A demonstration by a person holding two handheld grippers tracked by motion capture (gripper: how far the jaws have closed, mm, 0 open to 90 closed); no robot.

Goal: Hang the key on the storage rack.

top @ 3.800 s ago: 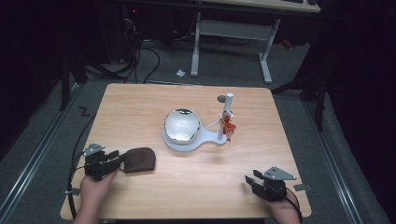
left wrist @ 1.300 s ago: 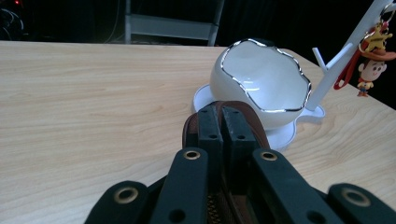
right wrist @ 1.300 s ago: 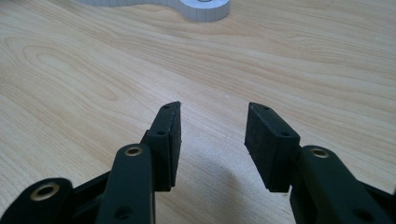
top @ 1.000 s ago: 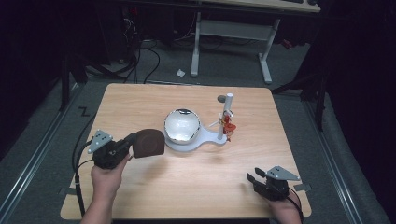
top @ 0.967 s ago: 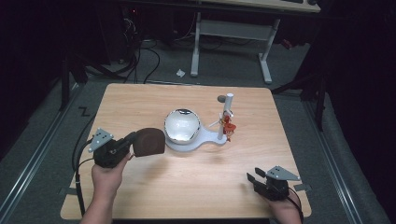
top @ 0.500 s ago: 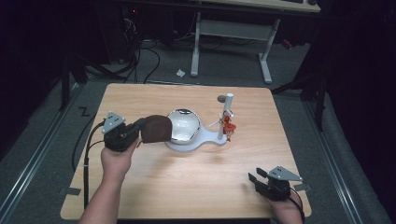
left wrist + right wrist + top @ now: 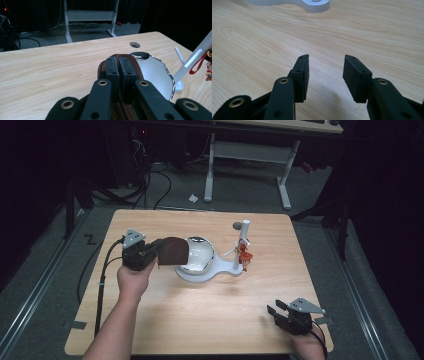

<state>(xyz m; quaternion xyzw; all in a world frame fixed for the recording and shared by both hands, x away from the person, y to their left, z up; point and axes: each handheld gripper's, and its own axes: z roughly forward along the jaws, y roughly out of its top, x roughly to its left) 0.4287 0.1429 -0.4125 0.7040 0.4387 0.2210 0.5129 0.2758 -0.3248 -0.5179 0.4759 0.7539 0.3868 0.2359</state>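
High view, left to right: the left gripper (image 7: 150, 254) clamps a brown pouch (image 7: 173, 251) by its near edge and holds it raised, the pouch's far edge reaching over the rim of the white mirror tray (image 7: 197, 262) directly ahead of the jaws. Beyond the tray, on the same white base, stands a slim post (image 7: 242, 242) hung with a red charm (image 7: 244, 255). In the left gripper view, the black jaws are pressed tight on the pouch (image 7: 136, 67), whose long axis runs straight out from the claw toward the tray (image 7: 157, 75); bare table (image 7: 50, 67) lies open to that claw's left. Far down the table's near-right corner, the right gripper (image 7: 280, 312) rests idle with jaws spread and nothing between them (image 7: 325, 71), well apart from the tray. The left hand is plainly the nearer one; a short forward lowering should seat the pouch, with the post the only obstacle past it.
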